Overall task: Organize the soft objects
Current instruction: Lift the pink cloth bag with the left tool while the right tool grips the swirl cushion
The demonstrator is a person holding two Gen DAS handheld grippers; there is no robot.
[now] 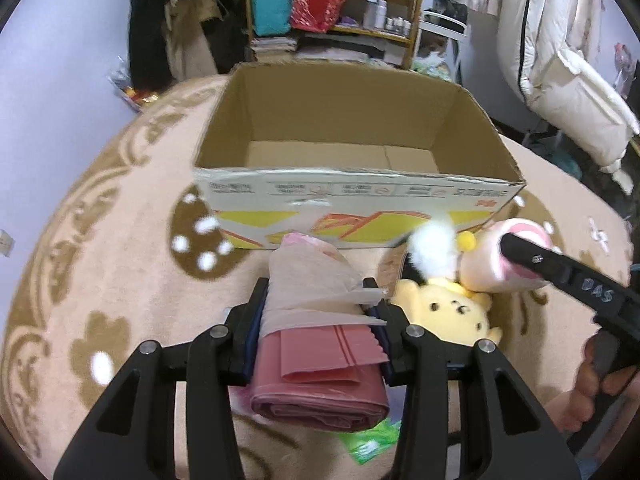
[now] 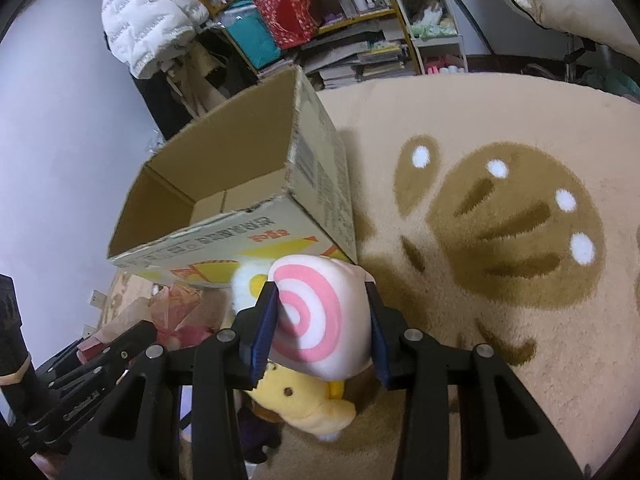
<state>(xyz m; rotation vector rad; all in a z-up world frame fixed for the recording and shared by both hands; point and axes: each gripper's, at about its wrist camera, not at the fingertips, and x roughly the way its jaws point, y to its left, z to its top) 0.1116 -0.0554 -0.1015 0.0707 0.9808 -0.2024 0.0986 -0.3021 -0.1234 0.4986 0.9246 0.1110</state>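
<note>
My left gripper (image 1: 318,312) is shut on a pink roll of plastic bags (image 1: 320,344) with a paper wrap, held just in front of the open cardboard box (image 1: 360,196). My right gripper (image 2: 322,312) is shut on a pink-and-white swirl plush (image 2: 320,316), which also shows in the left wrist view (image 1: 504,260). A yellow plush dog (image 1: 452,312) lies on the blanket under the swirl plush and shows in the right wrist view (image 2: 308,404). The box (image 2: 224,216) stands open and looks empty inside.
A beige blanket with brown flower patterns (image 2: 500,220) covers the surface. A green packet (image 1: 368,444) lies below the pink roll. Shelves with bags and bottles (image 1: 332,4) stand behind the box. White padded jackets (image 1: 560,60) hang at the right.
</note>
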